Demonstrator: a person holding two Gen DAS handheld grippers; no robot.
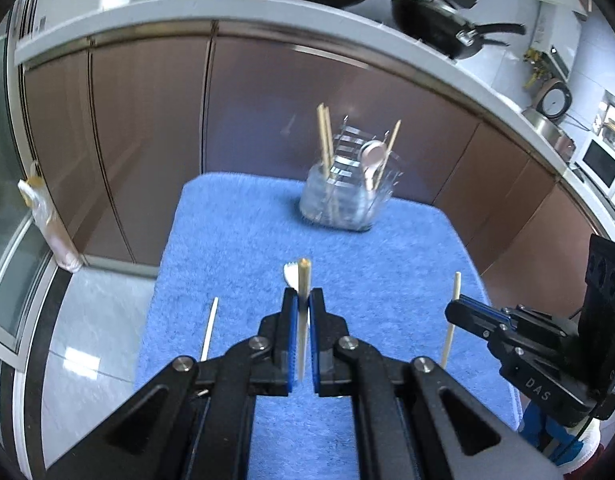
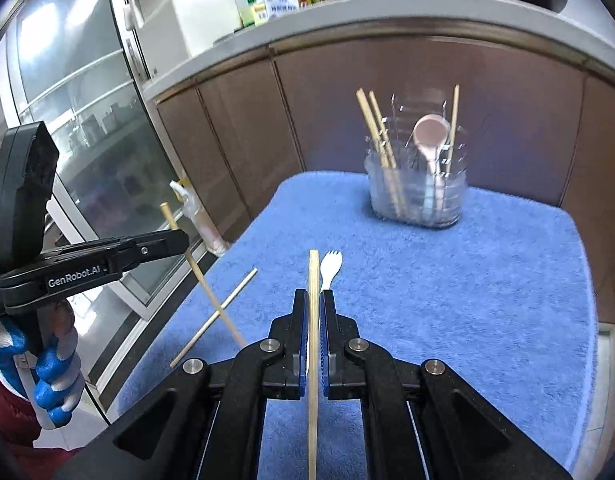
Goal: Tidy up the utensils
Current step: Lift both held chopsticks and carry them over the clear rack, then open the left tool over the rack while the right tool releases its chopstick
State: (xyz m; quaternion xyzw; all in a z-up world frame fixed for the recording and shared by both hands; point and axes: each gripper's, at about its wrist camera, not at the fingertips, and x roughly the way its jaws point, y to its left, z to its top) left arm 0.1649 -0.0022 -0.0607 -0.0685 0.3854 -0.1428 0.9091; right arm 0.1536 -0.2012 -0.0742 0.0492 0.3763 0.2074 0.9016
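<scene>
Both tongs, left (image 1: 303,300) and right (image 2: 314,300), each clamp one chopstick; three chopsticks stand in the holder (image 2: 417,196).

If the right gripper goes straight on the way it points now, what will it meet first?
Probably the white plastic spork lying on the blue towel, just ahead of the right gripper and its held wooden chopstick; depth is unclear.

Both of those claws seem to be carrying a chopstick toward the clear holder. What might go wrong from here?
Each chopstick is pinched only at one narrow spot by the left gripper and right gripper, so it might swivel or slip. The holder already has chopsticks and a pink spoon sticking up, which an incoming stick could knock. A loose chopstick lies near the blue towel's edge and might roll off.
</scene>
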